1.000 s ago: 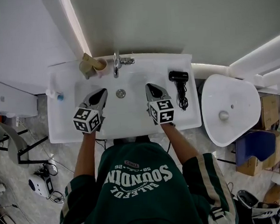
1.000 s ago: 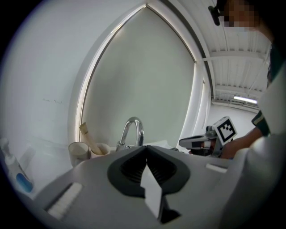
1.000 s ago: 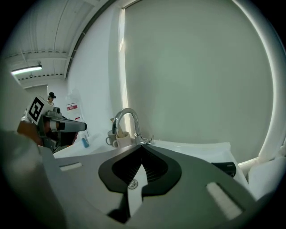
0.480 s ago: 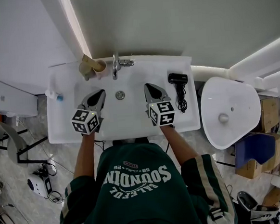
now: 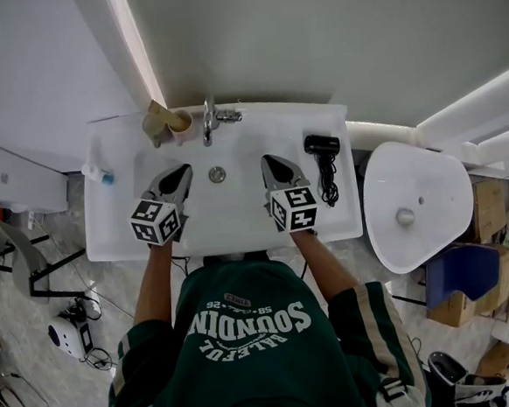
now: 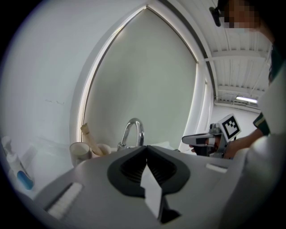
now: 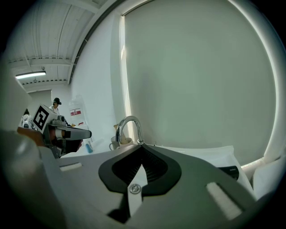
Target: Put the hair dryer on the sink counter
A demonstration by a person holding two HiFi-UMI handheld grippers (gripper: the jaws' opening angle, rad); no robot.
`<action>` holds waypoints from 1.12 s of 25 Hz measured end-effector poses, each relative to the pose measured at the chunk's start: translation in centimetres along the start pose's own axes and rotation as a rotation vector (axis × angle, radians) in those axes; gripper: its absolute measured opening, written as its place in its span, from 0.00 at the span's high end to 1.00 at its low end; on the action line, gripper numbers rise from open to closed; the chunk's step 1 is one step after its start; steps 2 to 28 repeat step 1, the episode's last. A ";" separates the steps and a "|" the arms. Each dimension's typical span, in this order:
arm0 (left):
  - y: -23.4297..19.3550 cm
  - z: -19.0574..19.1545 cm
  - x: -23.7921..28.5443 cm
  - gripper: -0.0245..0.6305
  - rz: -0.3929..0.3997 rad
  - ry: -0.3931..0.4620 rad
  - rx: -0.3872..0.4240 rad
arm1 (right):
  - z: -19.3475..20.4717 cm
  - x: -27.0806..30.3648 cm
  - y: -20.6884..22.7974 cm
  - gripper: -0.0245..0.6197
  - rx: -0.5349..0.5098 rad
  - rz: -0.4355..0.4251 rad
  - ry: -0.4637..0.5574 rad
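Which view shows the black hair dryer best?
Head view: the black hair dryer lies whole on the white sink counter, at its right end. Right gripper view shows only a dark sliver of it; left gripper view shows none.

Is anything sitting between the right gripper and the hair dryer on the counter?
Nothing visible does. The hair dryer lies on the sink counter, to the right of the basin. The right gripper, jaws shut and empty, hovers over the basin; only bare white counter separates them.
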State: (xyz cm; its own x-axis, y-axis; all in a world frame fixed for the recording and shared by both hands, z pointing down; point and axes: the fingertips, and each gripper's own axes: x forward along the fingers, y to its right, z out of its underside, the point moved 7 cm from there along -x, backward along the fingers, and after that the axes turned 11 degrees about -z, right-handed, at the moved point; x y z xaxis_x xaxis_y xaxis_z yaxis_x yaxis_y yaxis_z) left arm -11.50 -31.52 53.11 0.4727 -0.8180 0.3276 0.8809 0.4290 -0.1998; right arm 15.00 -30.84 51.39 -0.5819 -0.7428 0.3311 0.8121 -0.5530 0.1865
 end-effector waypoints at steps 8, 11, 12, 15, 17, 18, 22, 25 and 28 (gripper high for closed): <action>0.0 0.1 0.0 0.88 0.001 0.000 -0.001 | 0.1 0.0 0.0 0.95 0.000 0.000 -0.001; 0.0 0.1 0.0 0.88 0.001 0.000 -0.001 | 0.1 0.0 0.0 0.95 0.000 0.000 -0.001; 0.0 0.1 0.0 0.88 0.001 0.000 -0.001 | 0.1 0.0 0.0 0.95 0.000 0.000 -0.001; 0.0 0.1 0.0 0.88 0.001 0.000 -0.001 | 0.1 0.0 0.0 0.95 0.000 0.000 -0.001; 0.0 0.1 0.0 0.88 0.001 0.000 -0.001 | 0.1 0.0 0.0 0.95 0.000 0.000 -0.001; 0.0 0.1 0.0 0.88 0.001 0.000 -0.001 | 0.1 0.0 0.0 0.95 0.000 0.000 -0.001; 0.0 0.1 0.0 0.88 0.001 0.000 -0.001 | 0.1 0.0 0.0 0.95 0.000 0.000 -0.001; 0.0 0.1 0.0 0.88 0.001 0.000 -0.001 | 0.1 0.0 0.0 0.95 0.000 0.000 -0.001; 0.0 0.1 0.0 0.88 0.001 0.000 -0.001 | 0.1 0.0 0.0 0.95 0.000 0.000 -0.001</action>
